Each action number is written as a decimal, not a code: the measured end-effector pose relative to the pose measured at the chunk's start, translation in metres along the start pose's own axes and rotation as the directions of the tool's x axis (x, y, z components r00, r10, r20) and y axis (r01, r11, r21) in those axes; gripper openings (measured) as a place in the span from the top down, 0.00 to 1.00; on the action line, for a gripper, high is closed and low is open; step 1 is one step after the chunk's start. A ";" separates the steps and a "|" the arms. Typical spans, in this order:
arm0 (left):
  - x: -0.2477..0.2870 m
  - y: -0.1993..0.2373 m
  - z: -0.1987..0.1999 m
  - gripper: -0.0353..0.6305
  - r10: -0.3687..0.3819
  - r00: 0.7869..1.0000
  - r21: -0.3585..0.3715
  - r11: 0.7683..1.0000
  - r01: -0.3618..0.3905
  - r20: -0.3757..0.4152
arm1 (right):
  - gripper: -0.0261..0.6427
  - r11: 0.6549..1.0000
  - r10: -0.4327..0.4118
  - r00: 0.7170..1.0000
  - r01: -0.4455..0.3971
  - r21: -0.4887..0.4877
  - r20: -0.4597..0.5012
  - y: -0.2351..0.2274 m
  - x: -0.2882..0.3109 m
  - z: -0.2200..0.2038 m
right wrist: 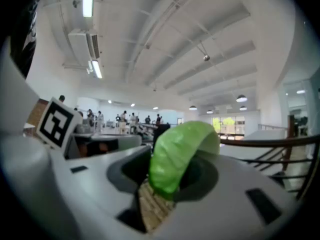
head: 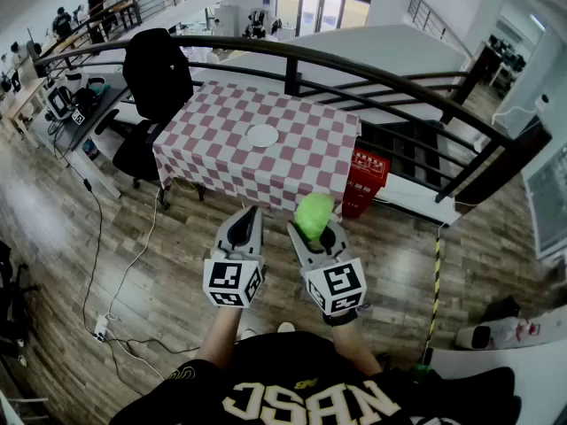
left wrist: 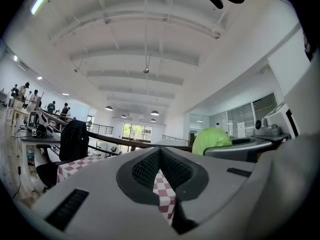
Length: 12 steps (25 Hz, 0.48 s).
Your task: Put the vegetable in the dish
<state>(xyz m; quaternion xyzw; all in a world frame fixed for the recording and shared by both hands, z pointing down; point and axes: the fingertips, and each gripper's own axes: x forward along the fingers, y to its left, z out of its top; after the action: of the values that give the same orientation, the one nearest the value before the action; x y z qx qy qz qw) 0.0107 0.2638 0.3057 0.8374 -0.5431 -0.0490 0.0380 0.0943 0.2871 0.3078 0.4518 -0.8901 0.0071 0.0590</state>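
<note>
Wooden flooring runs under a mezzanine edged by a dark railing (head: 354, 65). At the far left stands a cluttered desk (head: 53, 104), with a black office chair (head: 159, 82) next to it. Beside the chair is a table (head: 221, 162) under a red-and-white checked cloth. A round white dish (head: 262, 135) lies near the cloth's middle, its face plain white all over. A red box (head: 366, 175) sits on the floor at the table's right end.

Nearer the person, the left gripper (head: 253, 212) points toward the table. In the left gripper view its jaws stand pressed together, with only the checked cloth visible beyond them. Just to its right, the right gripper (head: 312, 230) is clamped on the green vegetable (head: 314, 215), a rounded, leafy piece. The right gripper view shows it (right wrist: 177, 156) wedged between the two jaws and rising above them. The vegetable is held over the floor, short of the table and well apart from the dish.
</note>
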 end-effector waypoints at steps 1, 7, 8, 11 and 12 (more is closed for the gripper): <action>0.002 -0.001 -0.001 0.92 0.004 1.000 -0.003 1.000 -0.004 -0.003 | 0.74 1.000 0.001 1.000 -0.001 0.001 0.000 -0.003 -0.001 0.000; 0.014 -0.009 -0.010 0.92 0.016 1.000 -0.003 1.000 -0.016 -0.006 | 0.74 1.000 -0.001 1.000 0.001 0.022 0.006 -0.020 -0.006 -0.008; 0.013 -0.010 -0.014 0.92 0.022 1.000 -0.001 1.000 -0.022 -0.012 | 0.74 1.000 -0.001 1.000 0.001 0.031 0.009 -0.022 -0.007 -0.012; 0.010 -0.004 -0.031 0.92 0.051 0.998 -0.004 0.999 -0.051 -0.046 | 0.74 0.998 0.020 1.000 -0.019 0.064 -0.013 -0.024 -0.003 -0.030; 0.009 0.000 -0.038 0.92 0.061 0.996 -0.010 0.998 -0.062 -0.061 | 0.74 0.996 0.031 0.999 -0.029 0.080 -0.025 -0.023 -0.001 -0.037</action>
<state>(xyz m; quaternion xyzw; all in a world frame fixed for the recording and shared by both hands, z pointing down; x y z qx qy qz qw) 0.0187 0.2557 0.3431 0.8212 -0.5668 -0.0255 0.0607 0.1167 0.2769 0.3432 0.4403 -0.8950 0.0495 0.0525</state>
